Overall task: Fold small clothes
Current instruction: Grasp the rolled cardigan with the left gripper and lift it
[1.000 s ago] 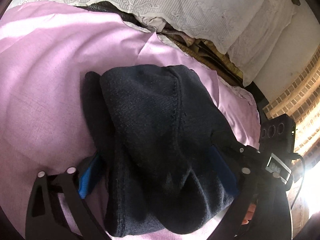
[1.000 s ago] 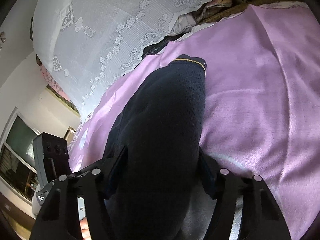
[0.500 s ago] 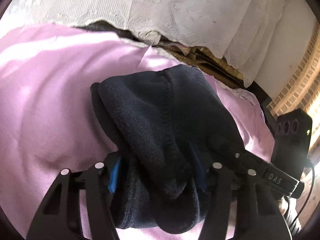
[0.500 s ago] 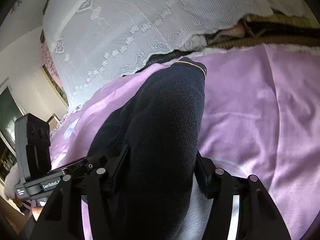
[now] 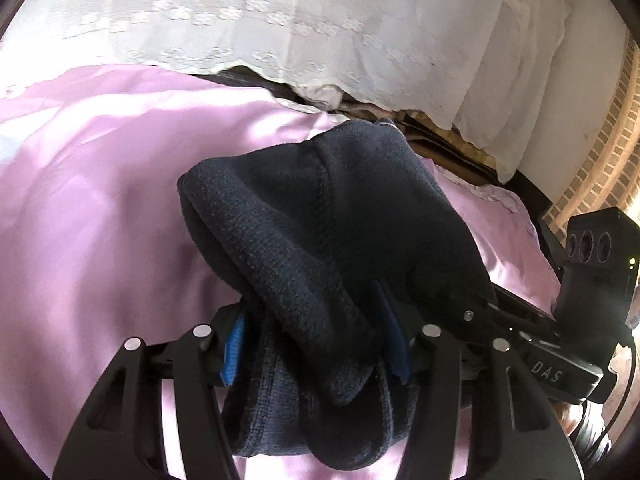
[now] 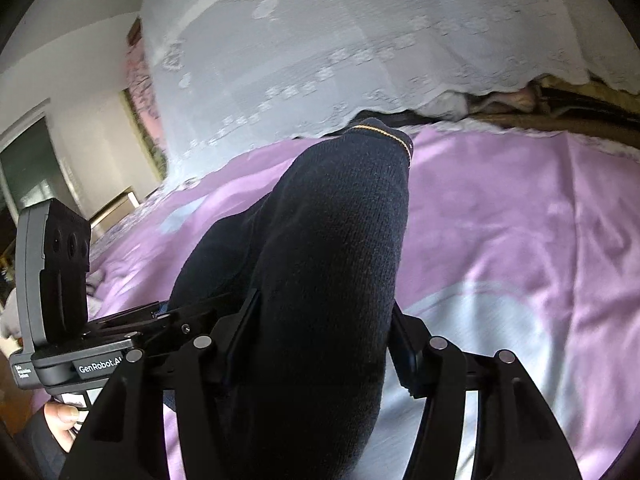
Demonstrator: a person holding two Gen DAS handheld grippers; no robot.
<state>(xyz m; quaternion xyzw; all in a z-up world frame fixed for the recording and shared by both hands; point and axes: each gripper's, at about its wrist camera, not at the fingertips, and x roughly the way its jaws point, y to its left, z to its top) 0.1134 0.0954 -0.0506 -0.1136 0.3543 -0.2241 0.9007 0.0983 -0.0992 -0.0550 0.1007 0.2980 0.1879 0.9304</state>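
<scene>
Dark knit garment (image 5: 320,240) sits bunched between both tools, raised off the pink sheet (image 5: 100,208). Left gripper (image 5: 316,352): jaws have just closed in, blue pads (image 5: 230,354) now pinching garment's near folds, cloth mounding fwd past the fingers. Right gripper (image 6: 320,344): jaws also narrowed a bit, clamped on same garment (image 6: 332,240); yellow-trimmed edge at far tip, toward white lace cover (image 6: 360,40).

Count: one dark knit garment (image 5: 320,240), two tongs (left (image 5: 316,356), right (image 6: 320,344)), four blue pads in all, one pink sheet (image 5: 100,200), one white lace cover (image 5: 280,20), one brick wall (image 5: 600,160).
</scene>
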